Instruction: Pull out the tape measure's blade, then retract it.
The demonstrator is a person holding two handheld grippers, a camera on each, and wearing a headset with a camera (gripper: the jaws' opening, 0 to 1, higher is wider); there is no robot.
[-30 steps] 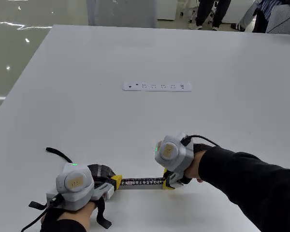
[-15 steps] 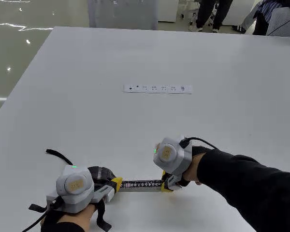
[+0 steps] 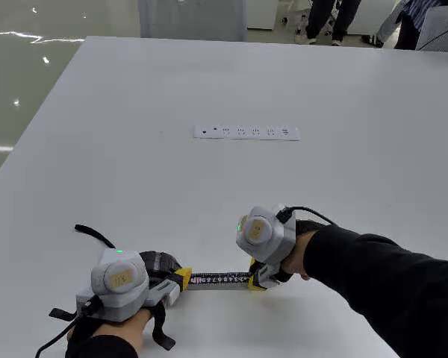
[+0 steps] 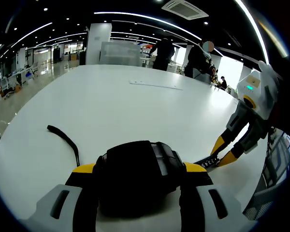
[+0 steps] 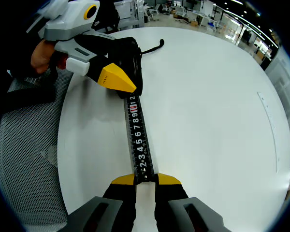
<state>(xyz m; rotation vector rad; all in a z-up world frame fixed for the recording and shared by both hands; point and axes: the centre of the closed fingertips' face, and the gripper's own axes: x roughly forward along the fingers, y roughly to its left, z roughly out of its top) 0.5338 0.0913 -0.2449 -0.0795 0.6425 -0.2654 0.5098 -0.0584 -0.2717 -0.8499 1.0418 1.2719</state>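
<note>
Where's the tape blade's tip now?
In the head view, the black numbered blade ends pinched in the right gripper, just right of the black case that the left gripper holds.

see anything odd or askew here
Nothing stands out: the black tape measure case sits gripped in the left claw, and its black numbered blade runs flat and straight along the white table to the right claw.

A white table (image 3: 343,186) carries a flat socket strip (image 3: 246,133) mid-surface and (near the front edge) a black tape measure (image 3: 161,265), its blade (image 3: 218,279) drawn out flat.
</note>
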